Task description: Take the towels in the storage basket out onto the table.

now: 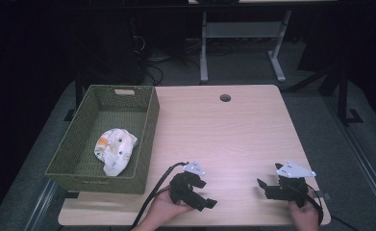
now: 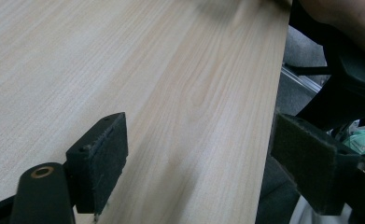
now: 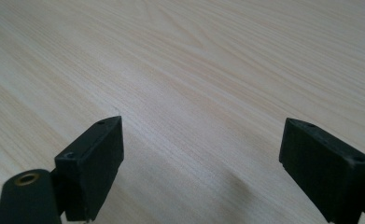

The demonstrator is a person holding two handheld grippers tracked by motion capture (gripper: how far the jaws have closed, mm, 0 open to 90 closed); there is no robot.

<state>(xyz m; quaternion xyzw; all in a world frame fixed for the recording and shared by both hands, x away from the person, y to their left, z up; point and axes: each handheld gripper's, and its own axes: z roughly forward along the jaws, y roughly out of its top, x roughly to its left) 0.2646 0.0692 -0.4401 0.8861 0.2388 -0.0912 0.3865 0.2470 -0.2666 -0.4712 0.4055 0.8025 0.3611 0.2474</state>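
Both grippers rest low near the front edge of a light wooden table (image 1: 224, 139), each held in a hand. My left gripper (image 1: 207, 193) points to the right, and its jaws stand wide open with nothing between them. In the left gripper view the left gripper (image 2: 199, 154) straddles bare wood and the table's near edge. My right gripper (image 1: 263, 189) points left toward the other one, open and empty. In the right gripper view the right gripper (image 3: 203, 163) has plain tabletop between its pads. A crumpled white cloth (image 1: 113, 149) with orange print lies in a green woven basket (image 1: 149, 139).
The basket stands at the table's left side, overhanging its edge. A round cable hole (image 1: 225, 97) sits near the far edge. Beyond the table are a dark floor, cables and the legs of a white desk frame (image 1: 204, 48).
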